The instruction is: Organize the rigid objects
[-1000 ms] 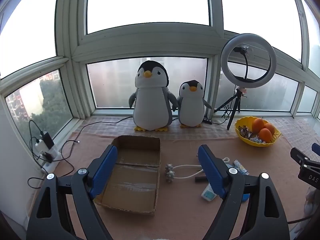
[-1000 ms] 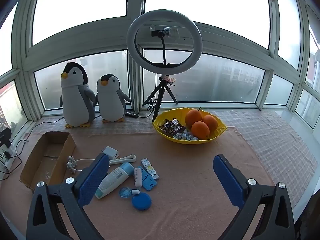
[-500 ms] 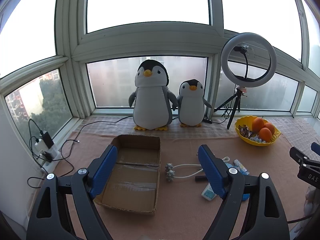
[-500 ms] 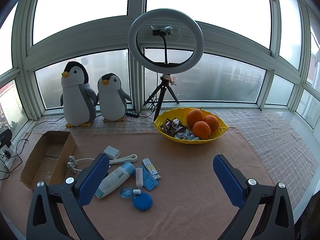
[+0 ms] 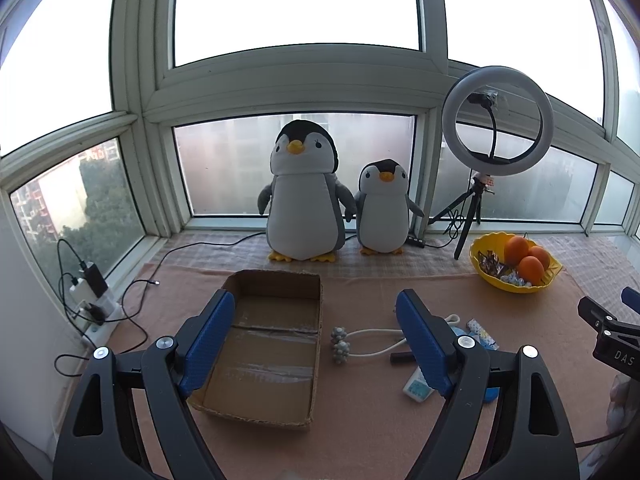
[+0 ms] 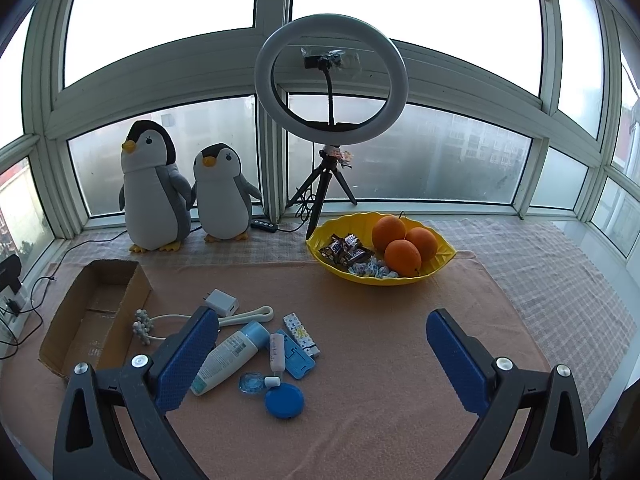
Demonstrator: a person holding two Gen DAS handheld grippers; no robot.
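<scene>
An empty cardboard box lies open on the pink cloth at the left. To its right lie a white roller massager, a white charger, a white bottle with a blue cap, a small white tube, a blue card, a patterned stick, a clear blue case and a round blue compact. My left gripper is open and empty above the box's right side. My right gripper is open and empty above the cloth, right of the pile.
A yellow bowl with oranges and sweets stands at the back right. Two plush penguins and a ring light on a tripod stand by the window. A power strip with cables lies at the far left.
Both views have shifted only slightly; the objects sit a little lower and nearer in the right wrist view. Nothing was picked up or moved.
</scene>
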